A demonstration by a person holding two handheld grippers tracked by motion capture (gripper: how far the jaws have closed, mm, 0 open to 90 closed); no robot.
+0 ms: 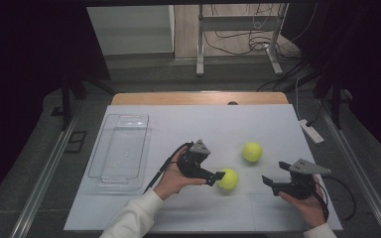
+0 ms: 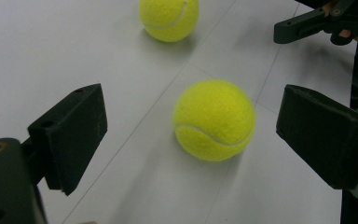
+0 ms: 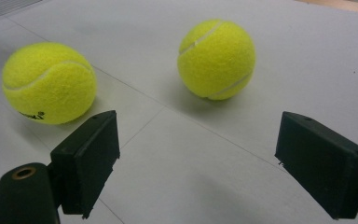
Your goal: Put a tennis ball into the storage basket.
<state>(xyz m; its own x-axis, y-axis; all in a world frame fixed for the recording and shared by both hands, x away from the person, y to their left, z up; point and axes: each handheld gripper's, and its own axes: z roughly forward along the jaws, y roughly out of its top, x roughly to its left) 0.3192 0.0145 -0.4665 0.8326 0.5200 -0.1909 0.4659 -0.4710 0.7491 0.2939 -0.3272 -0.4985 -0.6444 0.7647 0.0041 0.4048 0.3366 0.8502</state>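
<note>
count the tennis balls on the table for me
2. The near ball lies at the open left gripper, unheld. The far ball sits farther back on the table. Nothing seems to hide another.

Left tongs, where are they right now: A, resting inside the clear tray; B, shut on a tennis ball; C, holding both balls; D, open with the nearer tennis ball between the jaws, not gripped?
D: the left tongs stand open, jaws either side of the nearer tennis ball, gaps showing.

far ball (image 1: 252, 151) blocks beyond near ball (image 1: 227, 179) | left claw (image 1: 222, 175) flanks open | tray (image 1: 119, 148) well apart
</note>
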